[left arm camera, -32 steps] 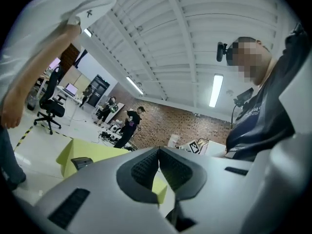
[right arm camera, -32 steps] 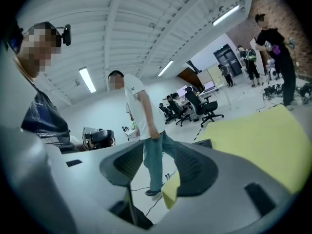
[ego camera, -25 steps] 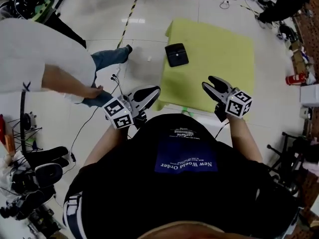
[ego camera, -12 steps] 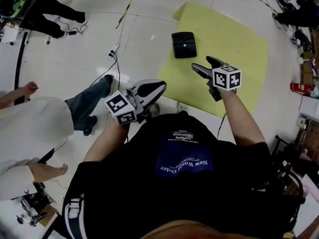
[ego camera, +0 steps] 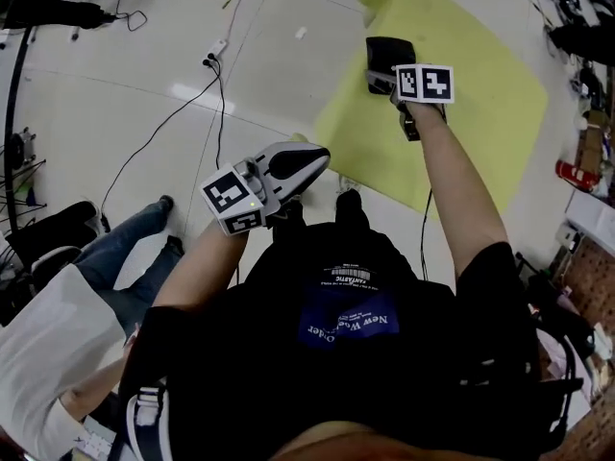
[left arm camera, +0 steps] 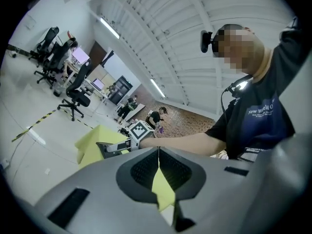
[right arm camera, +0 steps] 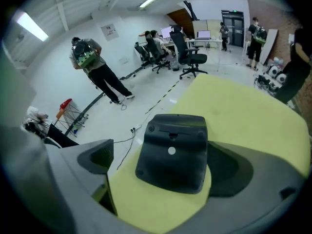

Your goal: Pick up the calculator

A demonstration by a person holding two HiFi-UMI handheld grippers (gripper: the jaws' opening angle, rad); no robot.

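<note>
I am spreading my right claw (right arm camera: 166, 154), its jaws opening wide on either side of the black calculator (ego camera: 381, 54), pads not pressing it. The calculator is lying flat on the yellow cloth (ego camera: 480, 94), by its left edge, on the pale floor (ego camera: 144, 84). My left claw (left arm camera: 158, 156) is hanging nearer to me, jaws together, holding nothing.

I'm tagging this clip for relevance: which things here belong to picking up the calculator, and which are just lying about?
Job in hand:
calculator, back up on the yellow cloth; right tongs, jaws opening, calculator between them, not gripped.

Lying about:
left tongs, shut, empty; power strip and cable; office chairs.
</note>
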